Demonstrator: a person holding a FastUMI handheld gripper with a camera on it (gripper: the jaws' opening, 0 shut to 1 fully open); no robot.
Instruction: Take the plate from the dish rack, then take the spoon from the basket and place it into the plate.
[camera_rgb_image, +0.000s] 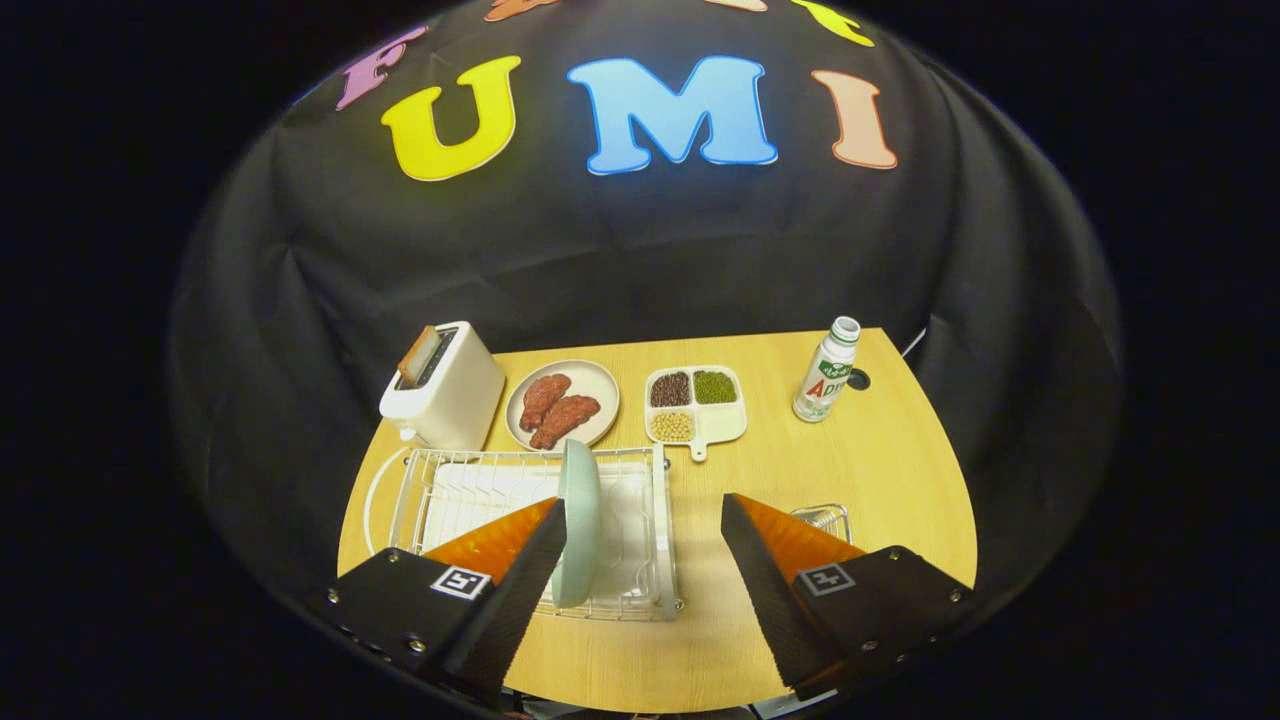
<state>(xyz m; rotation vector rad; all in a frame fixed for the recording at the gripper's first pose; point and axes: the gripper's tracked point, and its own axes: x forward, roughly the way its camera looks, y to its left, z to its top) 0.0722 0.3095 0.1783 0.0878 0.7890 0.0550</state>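
Observation:
A pale green plate (580, 520) stands on edge in the white wire dish rack (640, 465), just ahead of my left finger (520, 570). My gripper (645, 515) is open above the table, its fingers wide apart with nothing between them. The plate sits beside the inner face of the left finger, apart from the right one. A small wire basket (825, 518) peeks out behind my right finger (770, 570); most of it is hidden, and I cannot make out a spoon in it.
Beyond the rack stand a white toaster (445, 385), a plate of meat slices (562, 402), a sectioned tray of beans (695, 402) and a small bottle (826, 370). The wooden table (880, 470) has bare room at the right.

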